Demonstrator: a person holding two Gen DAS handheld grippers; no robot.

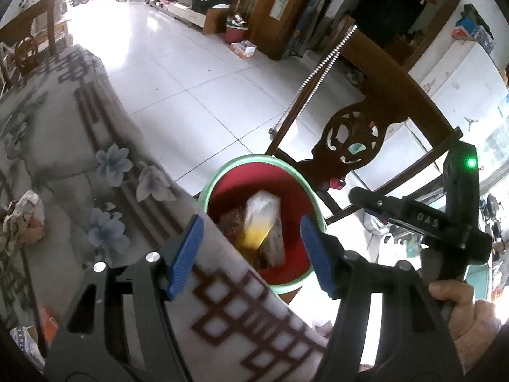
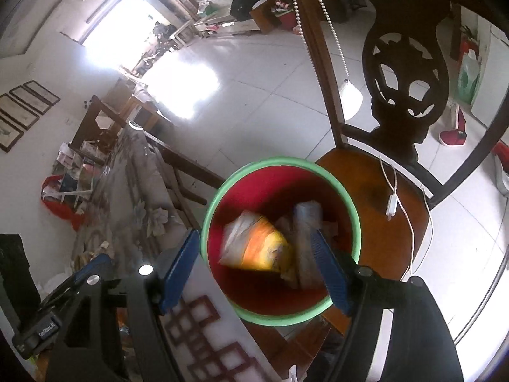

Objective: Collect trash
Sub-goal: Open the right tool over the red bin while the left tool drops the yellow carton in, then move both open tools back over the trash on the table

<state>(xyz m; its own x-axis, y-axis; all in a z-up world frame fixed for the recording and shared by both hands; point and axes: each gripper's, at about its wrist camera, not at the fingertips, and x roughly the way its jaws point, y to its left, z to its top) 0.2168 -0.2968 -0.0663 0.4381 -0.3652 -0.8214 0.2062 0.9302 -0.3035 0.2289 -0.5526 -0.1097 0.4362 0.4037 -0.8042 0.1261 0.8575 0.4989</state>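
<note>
Right now I have both tools angled down over the bin [image 2: 219, 203], a red bucket with a green rim that stands on the floor just beside the corner of the worktop [image 1: 57, 146], with a dark wooden chair [image 2: 375, 191] on its other side. My left tool [image 1: 251, 254] is released: its blue pads stand apart with nothing pressed between them, one pad over the patterned cloth at the worktop's edge, the other over the bin's rim. My right tool [image 2: 257, 270] is released as well, jaws apart and empty, straddling the near part of the bin's opening.

Inside the bin lies the trash: a crumpled wrapper [image 2: 257, 248], white with orange and yellow on it, blurred in both views, and beside it a greyish packet [image 2: 307, 222] leaning toward the chair side. More rubbish sits under them, too dark for me to tell apart.

Back on the worktop, a wad of crumpled paper [image 1: 22, 219] rests on the flowered cloth near the left edge of the left wrist view, well apart from the bin. In that same view I see the right tool's black body at the right, with a hand [image 1: 461, 312] gripping its handle. A white charger cable [image 2: 394, 197] lies on the chair seat.
</note>
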